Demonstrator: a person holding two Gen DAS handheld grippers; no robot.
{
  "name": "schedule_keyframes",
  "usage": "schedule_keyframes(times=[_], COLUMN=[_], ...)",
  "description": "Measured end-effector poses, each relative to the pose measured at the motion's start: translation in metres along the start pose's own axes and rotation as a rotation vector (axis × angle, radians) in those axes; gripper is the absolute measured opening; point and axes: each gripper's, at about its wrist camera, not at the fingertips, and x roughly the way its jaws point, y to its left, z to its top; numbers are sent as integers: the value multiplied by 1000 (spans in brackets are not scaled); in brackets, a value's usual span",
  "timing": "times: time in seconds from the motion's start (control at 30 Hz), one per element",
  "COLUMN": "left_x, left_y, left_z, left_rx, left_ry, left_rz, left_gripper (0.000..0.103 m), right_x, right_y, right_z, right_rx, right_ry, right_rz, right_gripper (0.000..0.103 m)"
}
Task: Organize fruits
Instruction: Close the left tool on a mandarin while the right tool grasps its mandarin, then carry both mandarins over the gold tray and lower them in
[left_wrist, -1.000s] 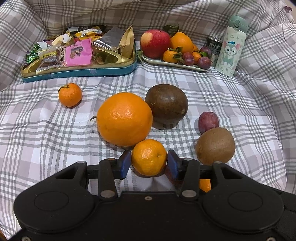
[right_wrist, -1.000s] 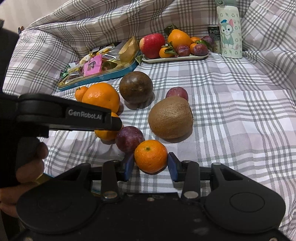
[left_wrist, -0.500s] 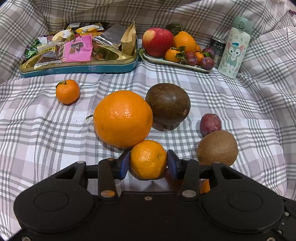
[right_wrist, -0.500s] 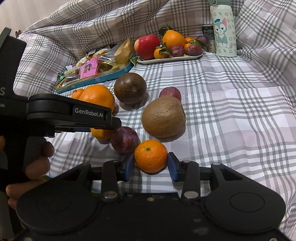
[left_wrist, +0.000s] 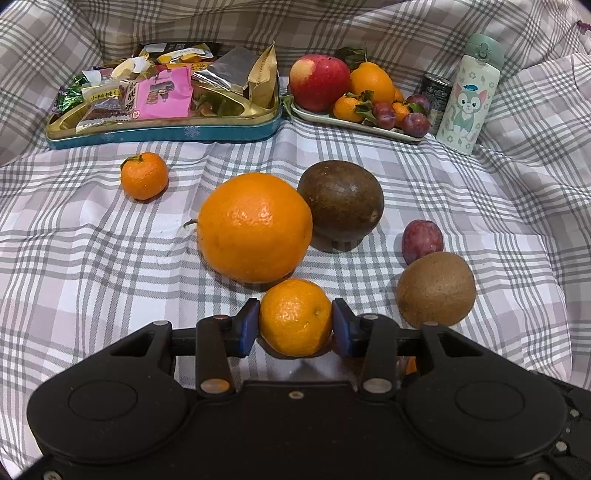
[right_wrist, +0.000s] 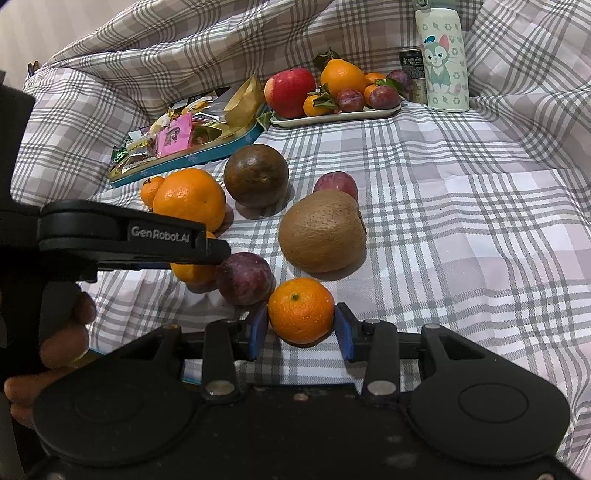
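Note:
My left gripper (left_wrist: 295, 326) has its jaws closing, and both blue pads touch a small mandarin (left_wrist: 295, 317) on the plaid cloth, just in front of a big orange (left_wrist: 255, 227). My right gripper (right_wrist: 301, 332) is shut on another mandarin (right_wrist: 301, 310), which rests on the cloth beside a purple plum (right_wrist: 244, 278) and in front of a kiwi (right_wrist: 321, 230). The fruit tray (left_wrist: 354, 123) at the back holds an apple, an orange, mandarins and plums. In the right wrist view, the left gripper's black housing (right_wrist: 122, 232) reaches in from the left, held by a hand (right_wrist: 62, 332).
A dark brown round fruit (left_wrist: 341, 201), a plum (left_wrist: 422, 240), a kiwi (left_wrist: 436, 290) and a stray mandarin (left_wrist: 144, 176) lie loose on the cloth. A snack tin (left_wrist: 166, 133) sits back left. A cat-print bottle (left_wrist: 469, 99) and a can (left_wrist: 436, 96) stand right of the tray.
The left gripper's pads have drawn in until they touch the mandarin between them. The right gripper keeps the same hold on its mandarin.

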Motion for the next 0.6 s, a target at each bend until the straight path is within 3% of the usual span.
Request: schedule_keyframes(times=[0.37, 0.6], left_x=[-18, -49], left_y=[10, 15], left_z=[-11, -16], left_rx=[-10, -11], left_ry=[0, -43], left_rz=[25, 30], left_gripper=[50, 50], right_x=[-7, -23], right_y=[-2, -3], right_z=[-4, -6], right_rx=[-4, -5], right_ry=[-11, -34], right_rz=[-31, -38], right_gripper=[41, 41])
